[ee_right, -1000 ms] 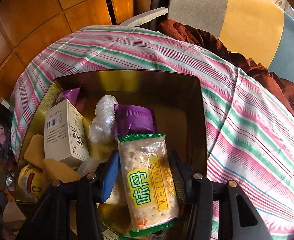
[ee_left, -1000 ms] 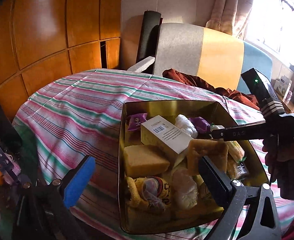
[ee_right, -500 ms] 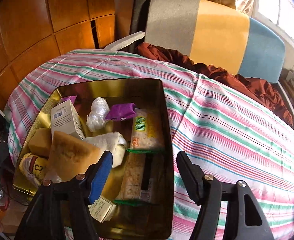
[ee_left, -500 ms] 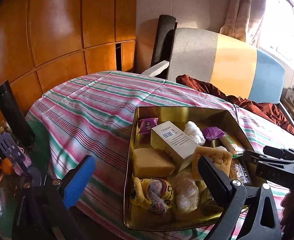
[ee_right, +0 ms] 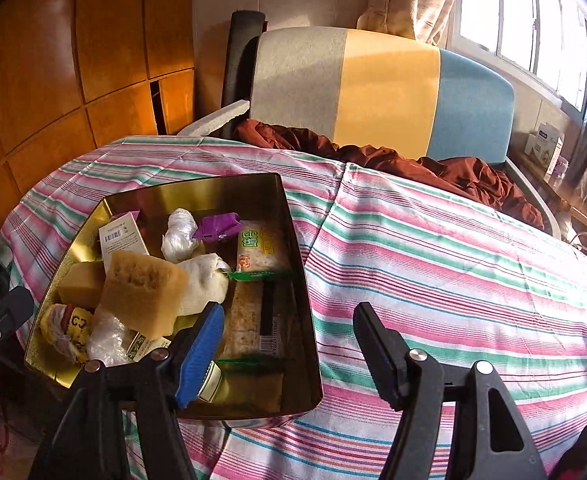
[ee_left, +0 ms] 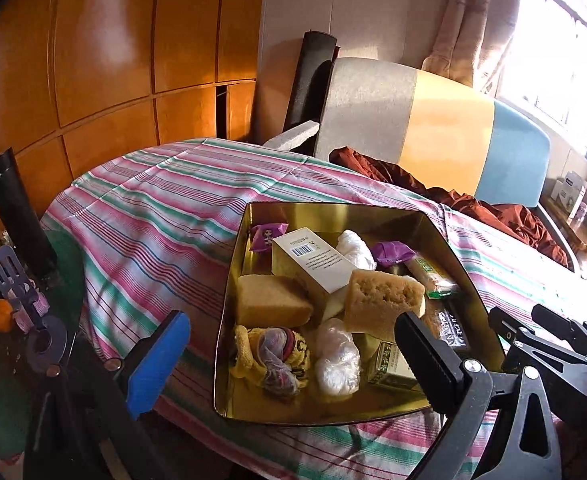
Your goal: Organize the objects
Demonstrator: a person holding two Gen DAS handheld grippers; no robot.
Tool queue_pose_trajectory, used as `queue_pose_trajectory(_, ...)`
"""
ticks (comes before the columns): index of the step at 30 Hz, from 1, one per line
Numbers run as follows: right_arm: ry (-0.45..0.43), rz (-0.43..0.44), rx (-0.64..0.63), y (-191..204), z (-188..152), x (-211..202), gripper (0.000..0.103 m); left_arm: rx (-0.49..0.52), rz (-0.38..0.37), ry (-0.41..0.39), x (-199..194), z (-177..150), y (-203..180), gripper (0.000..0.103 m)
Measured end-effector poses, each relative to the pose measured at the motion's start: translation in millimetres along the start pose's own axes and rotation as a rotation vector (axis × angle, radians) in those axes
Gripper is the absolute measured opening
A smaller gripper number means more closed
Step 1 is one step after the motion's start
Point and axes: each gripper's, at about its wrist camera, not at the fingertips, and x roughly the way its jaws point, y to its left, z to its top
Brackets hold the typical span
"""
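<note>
A gold metal tin (ee_left: 333, 209) (ee_right: 311, 344) sits on the striped tablecloth, full of items: yellow sponges (ee_left: 381, 300) (ee_right: 143, 294), a white carton (ee_left: 313, 262), purple packets (ee_right: 217, 226), a green-edged cracker pack (ee_right: 259, 250), wrapped white bundles (ee_left: 337, 362) and a yellow knitted thing (ee_left: 271, 360). My left gripper (ee_left: 293, 360) is open and empty, near the tin's front left. My right gripper (ee_right: 289, 354) is open and empty over the tin's right front corner; it also shows in the left wrist view (ee_left: 549, 344).
The striped tablecloth (ee_right: 453, 272) stretches right of the tin. A grey, yellow and blue chair back (ee_right: 385, 92) with a rust-brown cloth (ee_right: 373, 156) stands behind. A black tube (ee_left: 17, 216) and small clutter (ee_left: 9, 304) sit at the left. Wood panels (ee_left: 93, 60) line the wall.
My right gripper let go of the cracker pack, which now lies in the tin, and pulled back and up. My left gripper also drew back from the tin.
</note>
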Motion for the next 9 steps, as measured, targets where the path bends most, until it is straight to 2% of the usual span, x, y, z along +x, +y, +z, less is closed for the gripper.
queue_pose_trajectory(9, 0.005, 0.013, -0.028, 11.3, -2.6, -1.7, 0.068, 0.004, 0.010, -0.023, -3.9, -1.7, 1.3, 0.103)
